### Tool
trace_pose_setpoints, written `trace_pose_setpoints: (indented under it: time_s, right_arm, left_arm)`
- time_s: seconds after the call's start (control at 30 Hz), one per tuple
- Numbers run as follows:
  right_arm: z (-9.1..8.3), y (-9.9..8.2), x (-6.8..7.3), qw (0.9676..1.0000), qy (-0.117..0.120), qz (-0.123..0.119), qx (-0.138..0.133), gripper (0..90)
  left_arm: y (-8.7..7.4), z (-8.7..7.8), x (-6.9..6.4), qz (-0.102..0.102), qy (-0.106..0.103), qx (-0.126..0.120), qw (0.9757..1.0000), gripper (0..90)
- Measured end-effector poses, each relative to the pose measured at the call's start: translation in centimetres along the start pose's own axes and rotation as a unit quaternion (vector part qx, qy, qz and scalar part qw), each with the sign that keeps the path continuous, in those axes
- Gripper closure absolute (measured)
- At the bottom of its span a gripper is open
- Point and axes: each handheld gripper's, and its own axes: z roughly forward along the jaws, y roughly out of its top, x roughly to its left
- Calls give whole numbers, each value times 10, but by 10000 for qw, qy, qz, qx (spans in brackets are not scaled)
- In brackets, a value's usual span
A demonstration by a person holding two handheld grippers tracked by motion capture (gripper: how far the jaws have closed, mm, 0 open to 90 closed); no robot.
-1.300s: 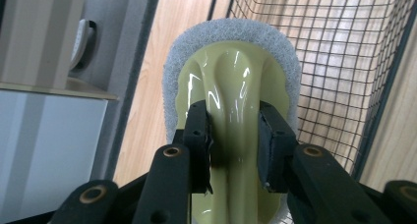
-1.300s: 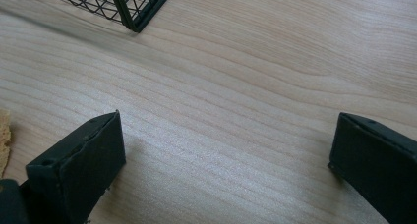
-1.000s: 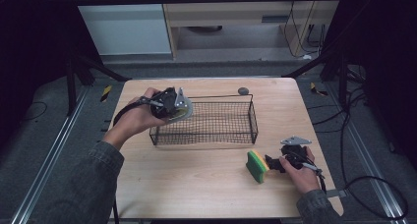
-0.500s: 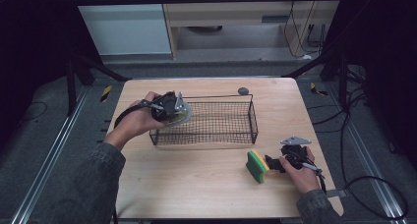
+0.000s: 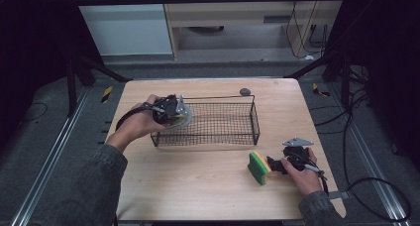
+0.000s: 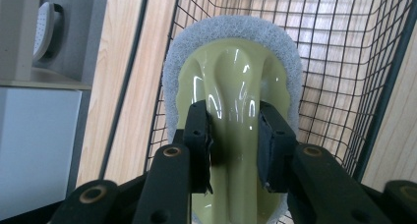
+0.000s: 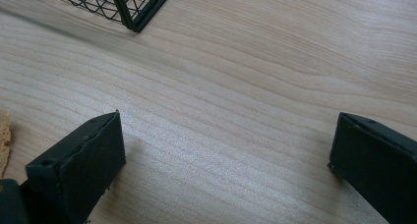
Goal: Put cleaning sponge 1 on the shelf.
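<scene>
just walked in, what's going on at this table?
A person works two handheld grippers at a wooden table. The left gripper is shut on the handle of a green scrubber with a white pad, held at the left end of a black wire basket, over its inside. The right gripper rests open on the table beside a green and yellow sponge, gripping nothing. A small dark round thing lies behind the basket.

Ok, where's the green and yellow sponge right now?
In the high view the sponge stands on edge on the table's right front part, just left of the right gripper and in front of the wire basket's right end.
</scene>
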Motion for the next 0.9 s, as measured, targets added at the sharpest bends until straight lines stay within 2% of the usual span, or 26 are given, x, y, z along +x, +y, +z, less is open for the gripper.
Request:
trace_pose_setpoints:
  time_s: [0.43,0.9]
  right_arm:
    - [0,0,0,10000,-1,1,0,4]
    - [0,0,0,10000,-1,0,0,4]
  left_arm:
    - [-7,14,-4,-94,-148,29,9998,698]
    - [-8,26,-4,-93,-255,132,9995,697]
